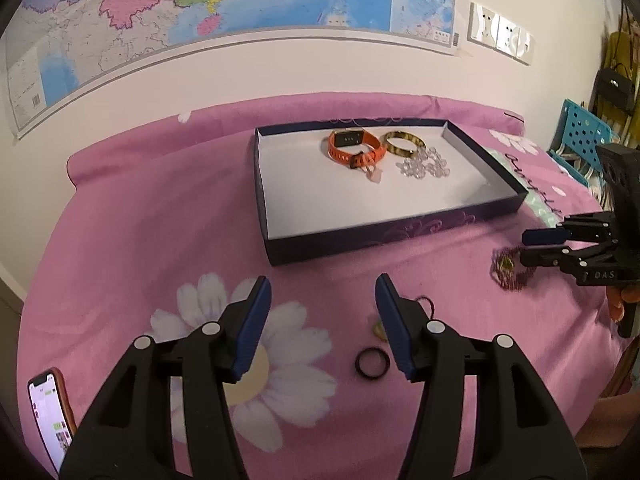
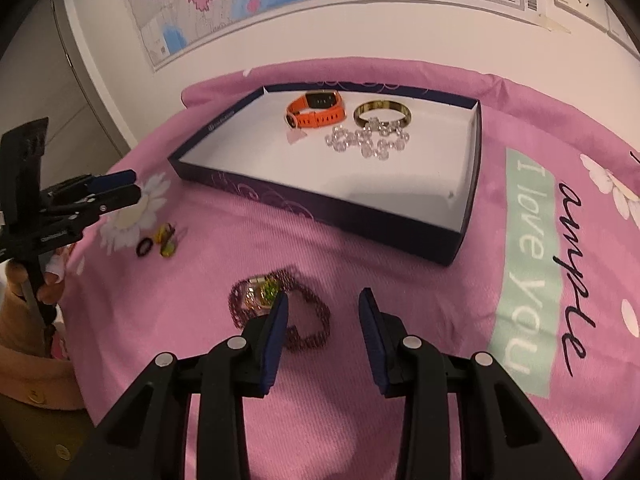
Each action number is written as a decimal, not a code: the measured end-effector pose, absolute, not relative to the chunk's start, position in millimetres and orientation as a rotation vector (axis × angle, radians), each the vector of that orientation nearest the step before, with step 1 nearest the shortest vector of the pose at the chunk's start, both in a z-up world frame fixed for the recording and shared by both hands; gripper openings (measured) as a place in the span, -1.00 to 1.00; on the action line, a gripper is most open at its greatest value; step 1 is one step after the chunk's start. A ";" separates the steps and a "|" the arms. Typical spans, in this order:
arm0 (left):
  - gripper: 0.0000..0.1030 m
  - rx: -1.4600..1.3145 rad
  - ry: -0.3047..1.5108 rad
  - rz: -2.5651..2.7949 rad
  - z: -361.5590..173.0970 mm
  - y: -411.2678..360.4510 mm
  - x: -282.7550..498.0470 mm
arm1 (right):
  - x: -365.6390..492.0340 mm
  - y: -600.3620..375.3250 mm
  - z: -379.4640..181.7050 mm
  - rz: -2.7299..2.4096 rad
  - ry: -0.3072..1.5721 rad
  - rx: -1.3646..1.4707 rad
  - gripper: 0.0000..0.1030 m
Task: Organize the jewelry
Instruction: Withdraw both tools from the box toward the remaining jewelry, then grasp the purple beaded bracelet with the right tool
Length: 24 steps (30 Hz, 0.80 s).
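A dark blue box (image 1: pixel 380 236) (image 2: pixel 320 208) with a white floor lies on the pink blanket. It holds an orange watch (image 1: pixel 354 148) (image 2: pixel 316 110), a gold bangle (image 1: pixel 404 143) (image 2: pixel 382 114) and a clear bead bracelet (image 1: pixel 424 166) (image 2: pixel 368 140). My left gripper (image 1: pixel 324 292) is open above a black ring (image 1: pixel 371 363) (image 2: pixel 145 246) and a small yellow-green piece (image 2: pixel 167 240). My right gripper (image 2: pixel 324 304) (image 1: pixel 526 246) is open, its left finger over a dark red chain necklace with a pendant (image 2: pixel 280 304) (image 1: pixel 508 268).
A phone (image 1: pixel 50 412) with a lit screen lies at the left edge of the bed. A map hangs on the wall (image 1: pixel 200 8). A blue perforated crate (image 1: pixel 580 132) and hanging bags stand to the right of the bed.
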State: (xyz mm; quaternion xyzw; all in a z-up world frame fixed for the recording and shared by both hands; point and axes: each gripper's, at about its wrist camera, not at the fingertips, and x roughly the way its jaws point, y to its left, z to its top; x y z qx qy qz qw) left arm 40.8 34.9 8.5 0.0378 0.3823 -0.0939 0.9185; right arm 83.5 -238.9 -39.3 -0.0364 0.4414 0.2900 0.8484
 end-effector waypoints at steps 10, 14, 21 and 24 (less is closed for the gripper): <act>0.08 0.069 0.819 -0.216 -4.3 32.6 28.1 | 75.0 -230.8 -40.6 0.560 0.902 -0.163 -0.66; 0.07 0.075 0.834 -0.229 -10.5 29.5 24.9 | 74.3 -229.1 -40.2 0.561 0.901 -0.163 -0.95; 0.06 0.103 0.851 -0.261 -15.9 24.0 20.8 | 69.8 -225.7 -26.7 0.610 0.865 -0.091 -0.97; 0.02 0.105 0.868 -0.278 -18.3 22.3 19.6 | 66.6 -222.0 -16.2 0.644 0.836 -0.065 -0.97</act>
